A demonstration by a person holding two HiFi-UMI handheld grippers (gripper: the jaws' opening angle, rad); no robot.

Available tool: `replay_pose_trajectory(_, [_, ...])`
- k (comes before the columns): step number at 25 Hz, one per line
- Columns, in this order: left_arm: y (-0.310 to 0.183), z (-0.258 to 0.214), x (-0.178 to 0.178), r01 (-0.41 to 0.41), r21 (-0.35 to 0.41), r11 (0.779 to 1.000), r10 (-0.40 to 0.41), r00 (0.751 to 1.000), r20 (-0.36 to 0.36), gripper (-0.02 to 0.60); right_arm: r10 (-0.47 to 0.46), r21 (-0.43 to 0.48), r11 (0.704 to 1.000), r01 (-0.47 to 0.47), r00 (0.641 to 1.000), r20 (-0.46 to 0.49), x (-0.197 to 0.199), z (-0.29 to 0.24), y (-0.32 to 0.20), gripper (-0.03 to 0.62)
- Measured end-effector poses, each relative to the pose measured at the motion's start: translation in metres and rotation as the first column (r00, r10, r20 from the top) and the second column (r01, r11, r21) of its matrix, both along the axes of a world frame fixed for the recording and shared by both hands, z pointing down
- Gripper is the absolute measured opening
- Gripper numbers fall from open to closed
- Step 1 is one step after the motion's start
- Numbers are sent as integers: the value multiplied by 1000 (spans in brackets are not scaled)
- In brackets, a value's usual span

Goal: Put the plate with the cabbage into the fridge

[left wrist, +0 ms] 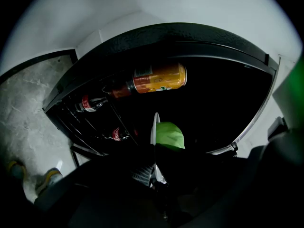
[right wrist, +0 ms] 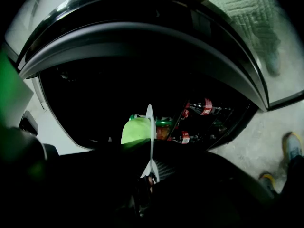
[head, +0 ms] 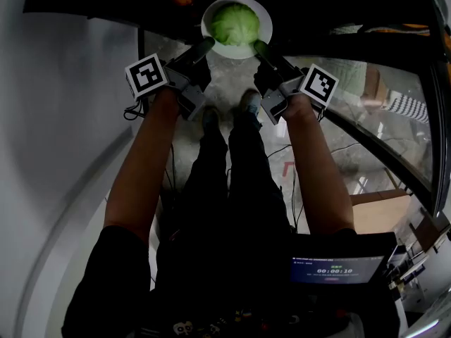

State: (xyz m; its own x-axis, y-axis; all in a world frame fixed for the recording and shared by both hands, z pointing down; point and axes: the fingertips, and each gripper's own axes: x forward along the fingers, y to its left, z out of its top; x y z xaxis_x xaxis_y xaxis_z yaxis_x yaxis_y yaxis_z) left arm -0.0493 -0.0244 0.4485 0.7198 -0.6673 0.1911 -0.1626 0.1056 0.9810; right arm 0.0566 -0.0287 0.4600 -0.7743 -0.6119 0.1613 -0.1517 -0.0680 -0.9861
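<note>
The white plate with the green cabbage hangs in the air at the dark mouth of the open fridge, carried from both sides. The left gripper has its fingers clamped on the plate's left rim, and the right gripper has its fingers clamped on the right rim. In each gripper view the plate stands edge-on between the fingers, with the cabbage bulging to one side. Inside the fridge an orange bottle lies on its side, and red-labelled dark bottles lie on dark racks nearby.
</note>
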Motion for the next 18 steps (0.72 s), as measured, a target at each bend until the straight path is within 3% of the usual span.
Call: replay_pose_trajectory(18, [2, 2, -2, 46, -23, 999, -46, 999, -1, 9, 34, -9, 999, -34, 999, -13, 2, -2, 2, 20])
